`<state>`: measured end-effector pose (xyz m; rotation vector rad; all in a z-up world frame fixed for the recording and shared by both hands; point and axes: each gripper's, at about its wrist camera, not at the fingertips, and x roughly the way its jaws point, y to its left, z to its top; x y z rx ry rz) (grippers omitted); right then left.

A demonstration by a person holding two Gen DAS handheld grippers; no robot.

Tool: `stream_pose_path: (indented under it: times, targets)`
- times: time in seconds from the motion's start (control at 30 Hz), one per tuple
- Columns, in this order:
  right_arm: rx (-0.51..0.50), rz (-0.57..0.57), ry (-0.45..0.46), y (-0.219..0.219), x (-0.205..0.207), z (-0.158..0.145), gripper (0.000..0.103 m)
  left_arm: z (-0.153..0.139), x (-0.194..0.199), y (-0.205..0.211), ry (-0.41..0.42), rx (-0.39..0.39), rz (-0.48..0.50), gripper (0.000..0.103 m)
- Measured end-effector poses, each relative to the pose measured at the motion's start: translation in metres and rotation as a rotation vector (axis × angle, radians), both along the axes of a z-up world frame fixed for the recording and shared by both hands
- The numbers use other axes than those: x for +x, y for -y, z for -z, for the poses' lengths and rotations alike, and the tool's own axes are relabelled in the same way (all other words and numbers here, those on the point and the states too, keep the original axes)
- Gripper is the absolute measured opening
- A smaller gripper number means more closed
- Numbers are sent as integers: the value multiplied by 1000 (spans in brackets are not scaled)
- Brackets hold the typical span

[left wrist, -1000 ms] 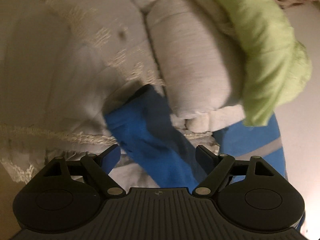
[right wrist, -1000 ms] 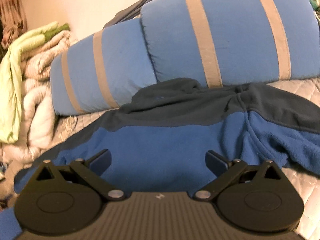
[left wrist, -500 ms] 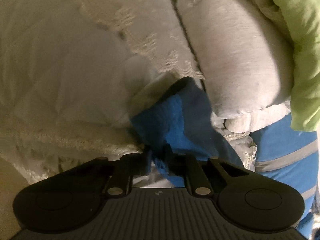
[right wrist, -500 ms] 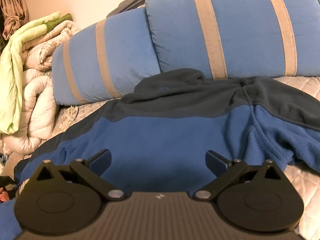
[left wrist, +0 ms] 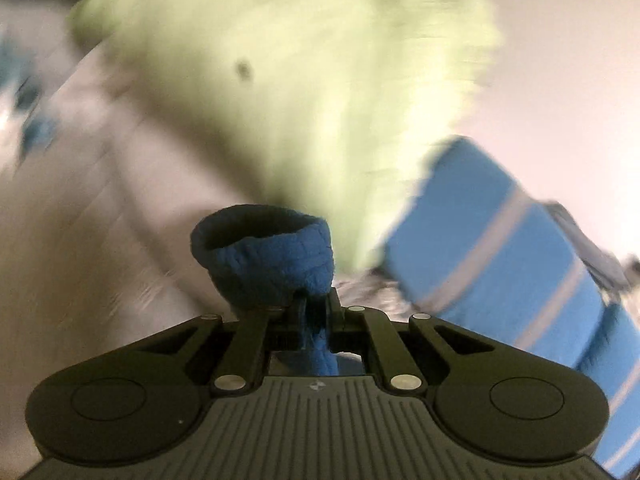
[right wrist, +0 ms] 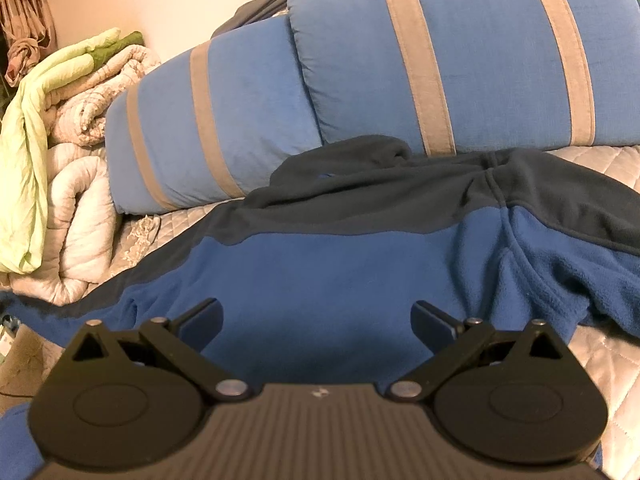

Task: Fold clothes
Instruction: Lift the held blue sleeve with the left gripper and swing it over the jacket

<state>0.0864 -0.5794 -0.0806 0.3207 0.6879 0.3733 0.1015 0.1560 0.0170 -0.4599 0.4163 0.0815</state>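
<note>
A blue fleece top (right wrist: 340, 276) with a dark grey upper band lies spread on the quilted bed in the right wrist view. My right gripper (right wrist: 316, 316) hovers open over its blue middle, with nothing between the fingers. In the left wrist view my left gripper (left wrist: 314, 312) is shut on the blue sleeve cuff (left wrist: 264, 258), which stands up in a round loop just above the jaws. The background there is smeared by motion.
Two blue pillows with tan stripes (right wrist: 400, 80) lean behind the fleece. A stack of rolled white quilts (right wrist: 76, 200) topped by a light green cloth (right wrist: 24, 152) stands at the left. The green cloth (left wrist: 300, 92) and a striped pillow (left wrist: 500, 260) show blurred in the left view.
The left gripper closed on the blue sleeve cuff and has lifted and swung with it, blurring the view. The right gripper has stayed open over the fleece, almost still.
</note>
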Motion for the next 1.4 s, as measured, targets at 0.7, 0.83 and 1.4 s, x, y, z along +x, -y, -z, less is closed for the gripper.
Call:
stream_pose_path:
  times: [0.7,0.83,1.4]
  targets:
    - [20,-12,-9,0,0,2,103,-121,98,164,180,318,265,8]
    - [35,-15,-17,2,2,3,103,-139,114,193,191,329,315,8]
    - [91,-26,6,11,-4,1,103,-169,82,371,299,463,585,9]
